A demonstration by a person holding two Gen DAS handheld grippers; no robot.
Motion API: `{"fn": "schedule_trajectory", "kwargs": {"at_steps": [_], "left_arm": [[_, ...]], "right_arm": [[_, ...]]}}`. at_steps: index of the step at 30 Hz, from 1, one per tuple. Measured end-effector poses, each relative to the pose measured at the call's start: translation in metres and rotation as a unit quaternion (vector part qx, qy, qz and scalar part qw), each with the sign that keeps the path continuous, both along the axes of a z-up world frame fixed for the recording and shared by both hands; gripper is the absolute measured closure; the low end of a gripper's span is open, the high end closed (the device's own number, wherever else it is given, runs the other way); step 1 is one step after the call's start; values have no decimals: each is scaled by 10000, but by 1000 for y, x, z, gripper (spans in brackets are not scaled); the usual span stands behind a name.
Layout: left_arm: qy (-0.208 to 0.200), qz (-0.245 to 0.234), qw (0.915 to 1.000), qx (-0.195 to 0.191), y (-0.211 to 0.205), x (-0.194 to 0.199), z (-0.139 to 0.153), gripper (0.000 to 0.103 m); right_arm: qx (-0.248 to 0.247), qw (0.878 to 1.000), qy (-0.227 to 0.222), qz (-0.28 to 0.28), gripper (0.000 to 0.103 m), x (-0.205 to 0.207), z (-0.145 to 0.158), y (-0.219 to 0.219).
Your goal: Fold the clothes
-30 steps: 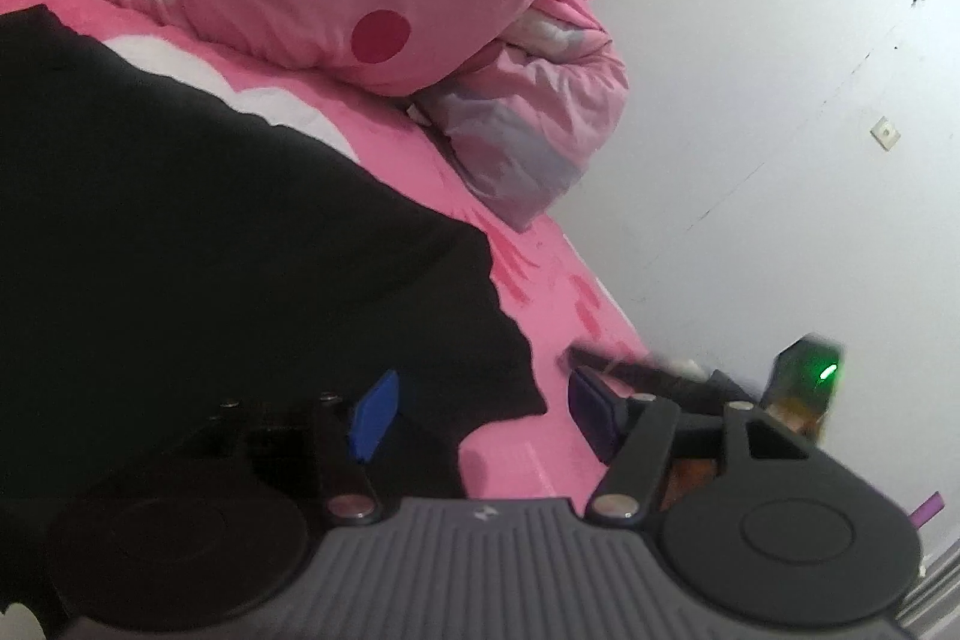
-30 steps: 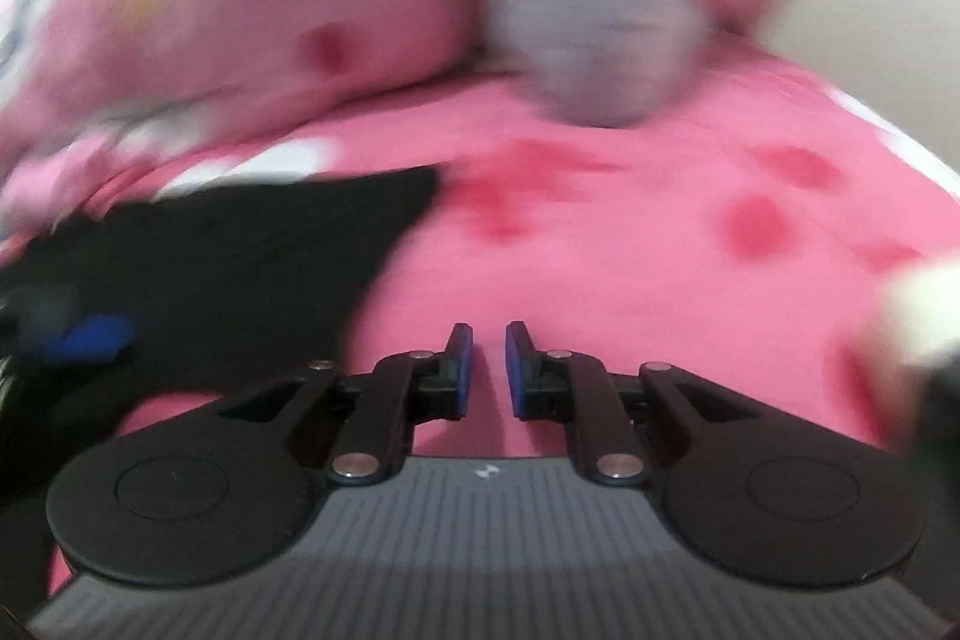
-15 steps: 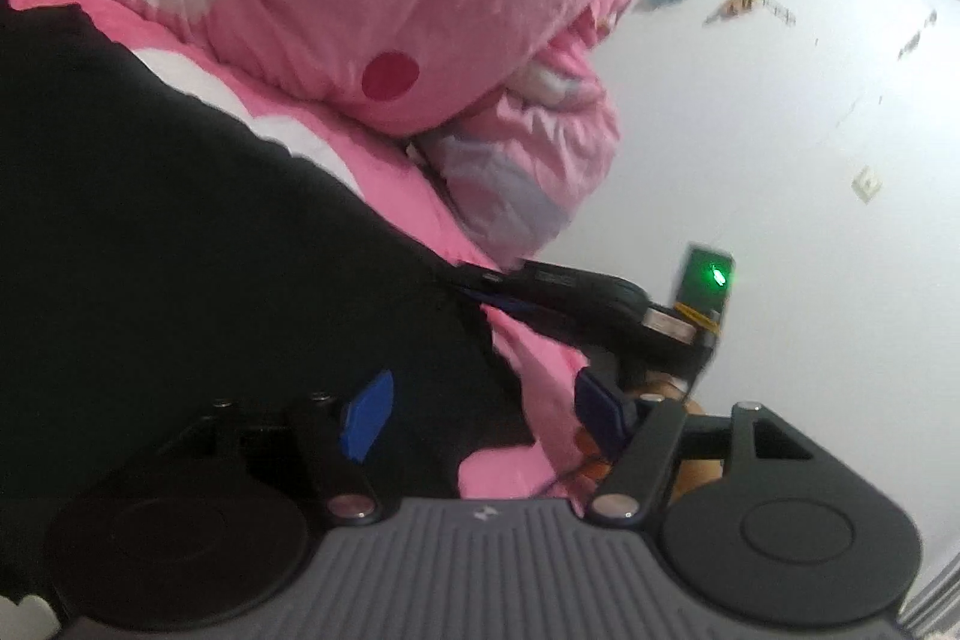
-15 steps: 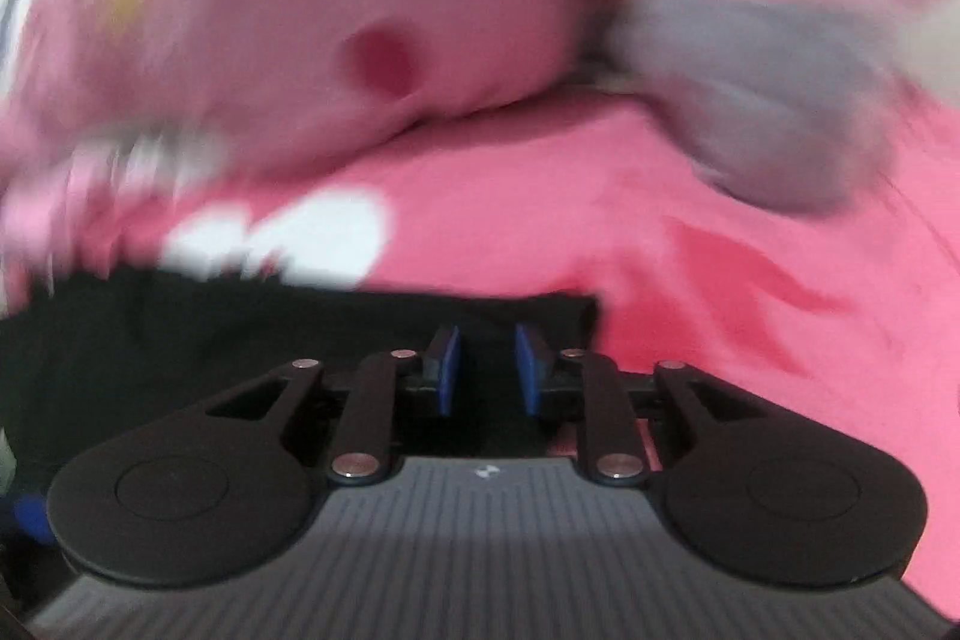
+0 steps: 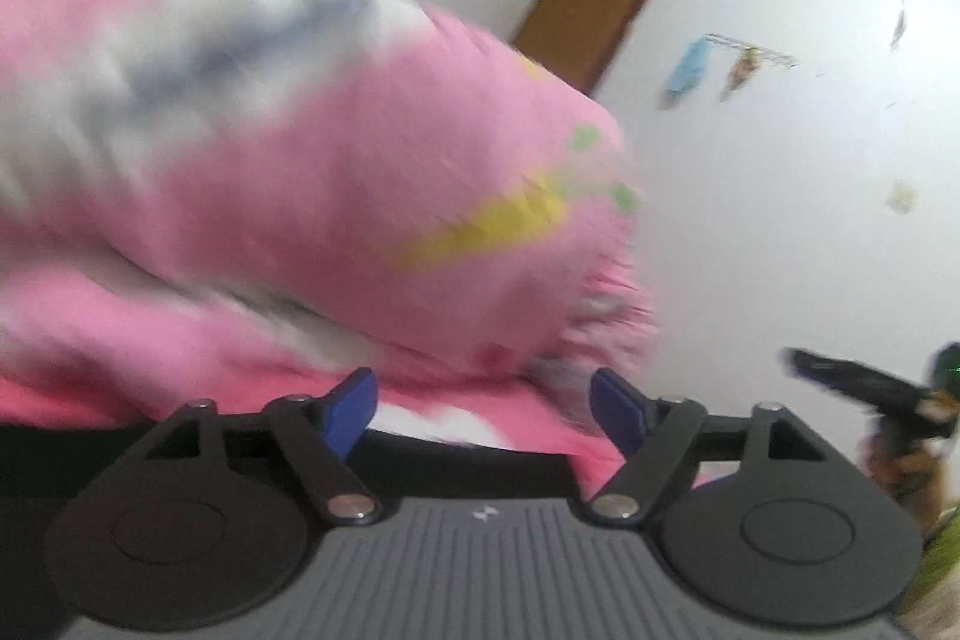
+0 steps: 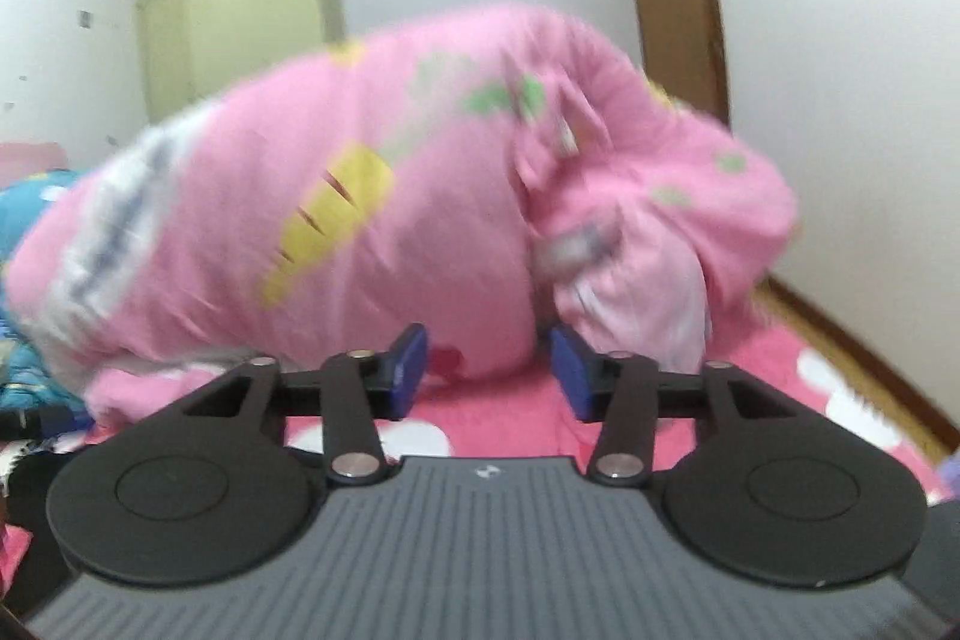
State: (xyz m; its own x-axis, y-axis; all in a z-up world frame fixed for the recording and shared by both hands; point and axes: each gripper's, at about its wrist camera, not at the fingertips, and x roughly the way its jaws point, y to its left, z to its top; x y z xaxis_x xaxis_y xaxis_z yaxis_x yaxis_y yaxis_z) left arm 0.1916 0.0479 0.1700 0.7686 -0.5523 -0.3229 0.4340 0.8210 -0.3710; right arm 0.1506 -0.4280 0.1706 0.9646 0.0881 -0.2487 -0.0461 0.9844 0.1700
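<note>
**Left wrist view: both grippers up and empty over the bed**

The pink quilt (image 5: 336, 196) is heaped at the bed's far end, probably to free folding room. The black garment (image 5: 456, 466) lies dark and flat just under the left gripper (image 5: 483, 403). That gripper and the right gripper (image 6: 489, 370) have just been opening, nothing between them.

Bright, even room light; heavy motion blur; fisheye bending at edges.

Black garment (image 5: 468, 451): dark cloth, plain, no print or seam discernible (view blurred by motion). Lies flat on the pink bedsheet at the near edge of the left wrist view, a low dark band running left to right. Far edge straight, roughly level. Shape and fold state not discernible.
</note>
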Motion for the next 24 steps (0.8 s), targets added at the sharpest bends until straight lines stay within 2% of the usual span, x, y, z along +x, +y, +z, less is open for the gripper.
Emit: {"fn": "schedule_trajectory", "kwargs": {"at_steps": [2, 4, 7, 11, 13, 17, 20, 22, 24], "left_arm": [[26, 350, 9981, 501, 32, 2, 7, 21], [159, 577, 9946, 850, 53, 16, -5, 21], [475, 479, 9916, 1106, 62, 46, -40, 22], [550, 368, 9811, 1821, 42, 90, -92, 24], [608, 304, 9781, 1967, 35, 109, -113, 24], [657, 244, 9714, 2267, 18, 144, -142, 27], [750, 320, 9650, 2492, 11, 158, -154, 29], [817, 322, 9621, 2581, 10, 164, -162, 36], [837, 318, 9610, 2617, 10, 167, -166, 36]], "right_arm": [[-140, 9997, -128, 147, 48, -11, 10, 12], [-355, 9988, -123, 311, 47, -13, 13, 24], [-451, 9970, 171, 612, 47, 12, -7, 49], [-435, 9896, 628, 1215, 49, 67, -46, 91], [-530, 9834, 928, 1467, 49, 99, -68, 115], [-646, 9711, 1256, 1923, 52, 155, -104, 154], [-727, 9624, 1437, 2188, 54, 188, -125, 176], [-836, 9574, 1535, 2298, 54, 209, -136, 191], [-809, 9545, 1624, 2365, 55, 226, -141, 200]]}}
